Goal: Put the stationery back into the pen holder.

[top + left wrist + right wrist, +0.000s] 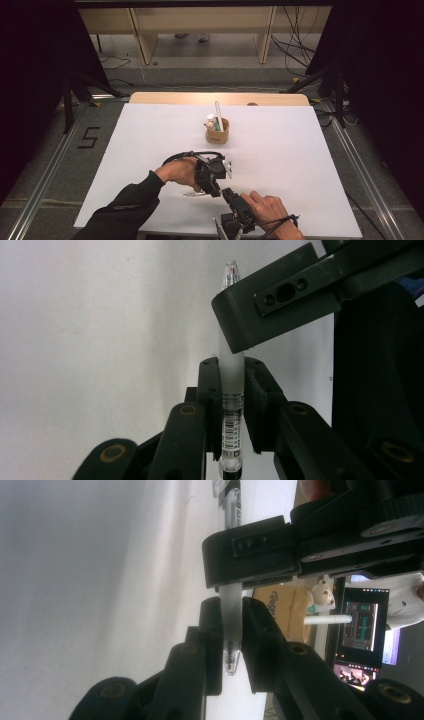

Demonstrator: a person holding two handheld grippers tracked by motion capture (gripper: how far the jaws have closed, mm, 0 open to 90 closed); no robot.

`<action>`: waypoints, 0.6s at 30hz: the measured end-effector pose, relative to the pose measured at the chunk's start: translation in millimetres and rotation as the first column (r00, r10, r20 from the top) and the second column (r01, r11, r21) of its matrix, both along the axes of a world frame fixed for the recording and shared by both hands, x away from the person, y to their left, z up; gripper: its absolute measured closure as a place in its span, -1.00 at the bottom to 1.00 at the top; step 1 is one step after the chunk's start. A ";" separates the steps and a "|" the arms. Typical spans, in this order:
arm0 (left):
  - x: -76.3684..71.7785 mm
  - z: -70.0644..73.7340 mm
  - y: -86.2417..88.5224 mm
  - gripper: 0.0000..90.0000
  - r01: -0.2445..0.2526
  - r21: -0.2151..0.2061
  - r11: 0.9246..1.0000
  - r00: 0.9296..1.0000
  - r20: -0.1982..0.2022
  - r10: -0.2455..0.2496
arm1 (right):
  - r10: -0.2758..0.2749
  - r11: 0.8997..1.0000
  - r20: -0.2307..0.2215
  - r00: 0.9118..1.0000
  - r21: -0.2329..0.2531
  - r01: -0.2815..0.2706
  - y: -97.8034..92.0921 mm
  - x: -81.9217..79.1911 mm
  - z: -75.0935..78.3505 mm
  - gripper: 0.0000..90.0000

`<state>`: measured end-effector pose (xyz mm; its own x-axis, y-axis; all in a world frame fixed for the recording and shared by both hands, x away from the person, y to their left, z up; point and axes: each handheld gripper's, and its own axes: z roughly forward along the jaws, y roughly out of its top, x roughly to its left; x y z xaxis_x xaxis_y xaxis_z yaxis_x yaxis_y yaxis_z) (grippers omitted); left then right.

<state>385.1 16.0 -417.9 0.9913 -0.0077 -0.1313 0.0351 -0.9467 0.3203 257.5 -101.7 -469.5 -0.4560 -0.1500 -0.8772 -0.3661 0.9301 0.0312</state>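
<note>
Left gripper (231, 390) clamped on the pen (231, 370) barrel, barcode end toward its camera, clear tip pointing away. Right gripper (231, 630) clamped on the same pen at the tip end, just past the left one. In the high view both sit near the front edge of the white table (300, 150), roughly mid-width; pen cup (217, 131) stands well apart, toward the back edge. Looks like a handover or pull-apart: keep the pull straight along the barrel, no twisting, release one side only once the other grips firmly.
</note>
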 end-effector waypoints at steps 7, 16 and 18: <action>6.3 5.1 10.9 0.76 -0.067 -0.048 0.997 0.998 0.017 0.068 | -0.037 0.997 -0.002 0.999 0.064 0.037 -7.2 1.9 6.6 0.28; 31.3 11.7 32.8 0.76 -0.275 -0.236 0.932 0.956 0.041 0.292 | -0.122 0.917 -0.143 0.982 0.362 0.167 -29.9 6.4 22.2 0.00; 37.8 13.0 37.8 0.76 -0.315 -0.292 0.903 0.939 0.043 0.342 | -0.139 0.876 -0.206 0.969 0.430 0.217 -36.4 8.3 25.5 -0.06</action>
<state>422.9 53.9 -404.8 0.9513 0.2976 -0.0801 0.2868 -0.7597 0.5836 265.8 -138.1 -444.0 -0.5804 0.3368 -0.7414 -0.1490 0.8512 0.5033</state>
